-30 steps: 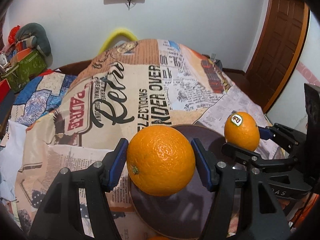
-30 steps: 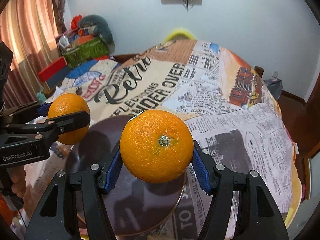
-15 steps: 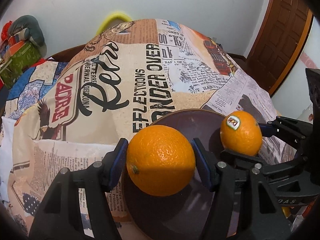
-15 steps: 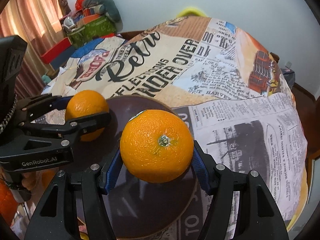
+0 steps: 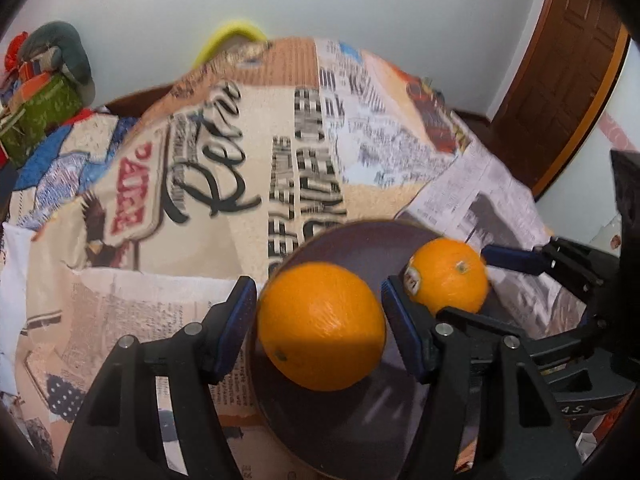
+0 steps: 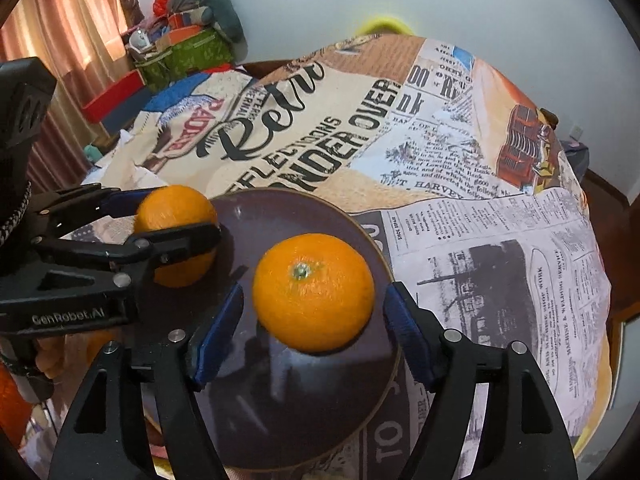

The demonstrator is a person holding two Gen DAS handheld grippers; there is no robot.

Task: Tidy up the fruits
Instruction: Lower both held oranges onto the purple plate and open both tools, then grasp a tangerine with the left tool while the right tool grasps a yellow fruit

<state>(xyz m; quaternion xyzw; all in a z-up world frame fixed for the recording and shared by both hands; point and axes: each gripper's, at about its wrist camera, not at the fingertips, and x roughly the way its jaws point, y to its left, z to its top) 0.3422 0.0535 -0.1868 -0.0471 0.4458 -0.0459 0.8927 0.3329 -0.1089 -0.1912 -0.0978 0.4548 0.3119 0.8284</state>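
A dark round plate [image 5: 352, 248] [image 6: 304, 216] lies on the newspaper-print cloth. In the left wrist view my left gripper [image 5: 319, 322] is open, its blue pads just clear of an orange [image 5: 320, 326] that sits over the plate's near part. In the right wrist view my right gripper [image 6: 314, 332] is open around a second orange [image 6: 314, 292] with its green stem up, over the plate. That orange, with a sticker, also shows in the left wrist view [image 5: 450, 280], and the first orange in the right wrist view [image 6: 180, 236].
The cloth-covered table [image 6: 480, 240] falls away at the right. Boxes and bags [image 6: 184, 48] are piled at the far left by a curtain. A wooden door [image 5: 560, 92] stands at the right. More orange fruit [image 6: 10, 384] shows at the lower left edge.
Both grippers have opened and let go of their oranges over the plate. Both had lowered toward the plate; the right orange has dropped a little and turned.
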